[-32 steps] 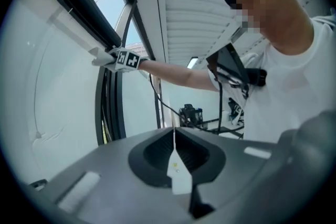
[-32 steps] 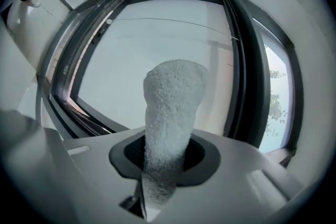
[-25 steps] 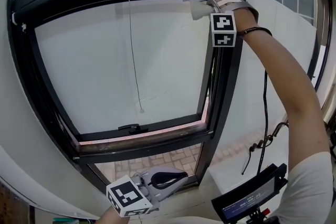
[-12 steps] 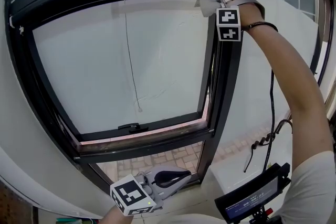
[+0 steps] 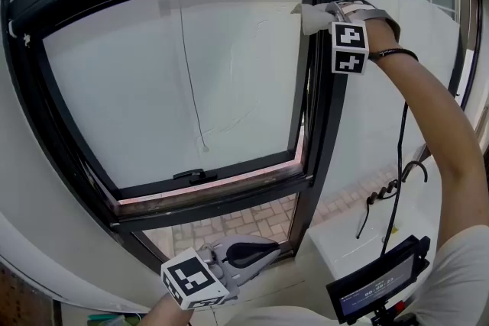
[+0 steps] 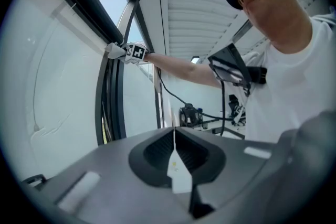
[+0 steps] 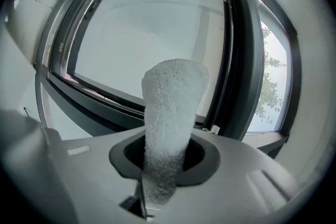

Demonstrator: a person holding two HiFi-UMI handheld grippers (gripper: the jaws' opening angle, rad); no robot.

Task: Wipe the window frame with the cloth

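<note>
Right hand-held gripper (image 5: 325, 11) clamps cloth (image 5: 308, 17) to window frame (image 5: 325, 118) upright for wiping; left hand-held gripper (image 5: 248, 254), jaws together and empty, held low, clear.

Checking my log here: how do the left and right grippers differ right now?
The right gripper is shut on the cloth; the left gripper is shut on nothing. The right is raised by the frame's upper right; the left hangs low, under it. Both carry marker cubes.

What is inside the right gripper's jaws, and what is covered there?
A white cloth is clamped in the right gripper, sticking out toward the black window frame. Its gripped end is hidden between the jaws.
</note>
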